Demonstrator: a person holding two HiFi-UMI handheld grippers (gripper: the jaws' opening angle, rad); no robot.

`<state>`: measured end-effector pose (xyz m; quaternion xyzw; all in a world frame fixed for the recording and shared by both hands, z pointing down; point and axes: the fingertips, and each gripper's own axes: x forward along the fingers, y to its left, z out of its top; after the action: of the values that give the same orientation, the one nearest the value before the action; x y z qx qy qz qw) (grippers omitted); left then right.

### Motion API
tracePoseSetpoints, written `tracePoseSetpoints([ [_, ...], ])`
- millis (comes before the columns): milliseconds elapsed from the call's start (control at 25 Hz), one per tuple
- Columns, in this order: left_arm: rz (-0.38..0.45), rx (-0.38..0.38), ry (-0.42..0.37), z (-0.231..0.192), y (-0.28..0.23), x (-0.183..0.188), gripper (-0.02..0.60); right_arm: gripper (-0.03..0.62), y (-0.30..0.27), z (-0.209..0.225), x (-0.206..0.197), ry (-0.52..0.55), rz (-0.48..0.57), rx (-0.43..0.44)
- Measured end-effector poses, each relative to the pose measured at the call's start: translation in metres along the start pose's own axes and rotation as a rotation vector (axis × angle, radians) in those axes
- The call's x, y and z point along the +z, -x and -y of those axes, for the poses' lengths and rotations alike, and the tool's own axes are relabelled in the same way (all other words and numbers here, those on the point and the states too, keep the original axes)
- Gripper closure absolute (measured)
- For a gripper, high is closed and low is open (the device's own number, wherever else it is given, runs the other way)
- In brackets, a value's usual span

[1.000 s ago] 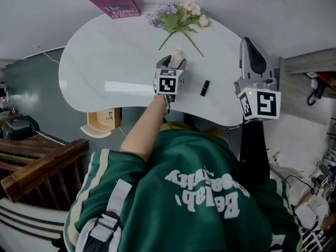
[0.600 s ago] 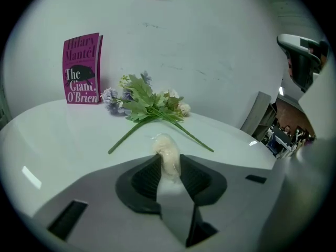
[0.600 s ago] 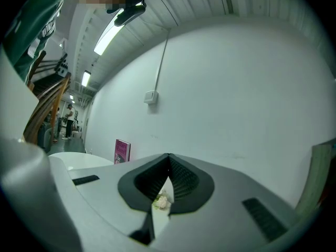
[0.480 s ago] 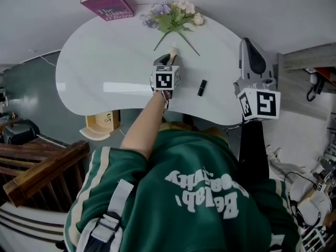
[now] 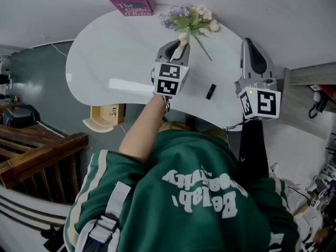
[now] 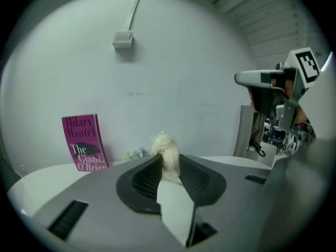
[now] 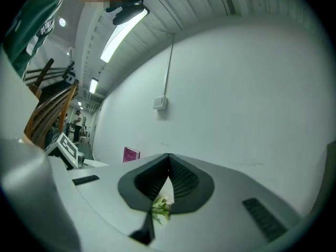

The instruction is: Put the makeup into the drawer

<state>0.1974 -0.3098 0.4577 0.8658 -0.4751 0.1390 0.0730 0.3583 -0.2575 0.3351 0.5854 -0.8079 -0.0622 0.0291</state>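
Left tongs (image 6: 169, 161), jaws just closed, pinch a pale puff (image 6: 163, 143) low down; it looks light, soft and squashy, so a gentle grip suits; right tongs (image 7: 168, 161) closed, empty.

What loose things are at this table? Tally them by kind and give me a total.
Makeup: 2, the cream puff and the black tube
Book: 1
Flower bunch: 1
Total: 4
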Motion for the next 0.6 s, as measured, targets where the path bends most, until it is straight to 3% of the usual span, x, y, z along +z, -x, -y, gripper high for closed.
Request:
tracePoseSetpoints([
  [200,0.165,0.002,-0.087,0.005,0.033,0.075,0.468,0.585,-0.010,-0.010,0.012,0.006,0.030,0.024],
  [320,0.273,0.040,-0.120,0.001,0.053,0.117,0.466,0.585,-0.015,-0.015,0.019,0.040,0.048,0.033],
  [600,0.306,0.116,-0.119,-0.026,0.079,0.127,0.465,0.585,-0.029,-0.037,0.029,0.051,0.046,0.072],
])
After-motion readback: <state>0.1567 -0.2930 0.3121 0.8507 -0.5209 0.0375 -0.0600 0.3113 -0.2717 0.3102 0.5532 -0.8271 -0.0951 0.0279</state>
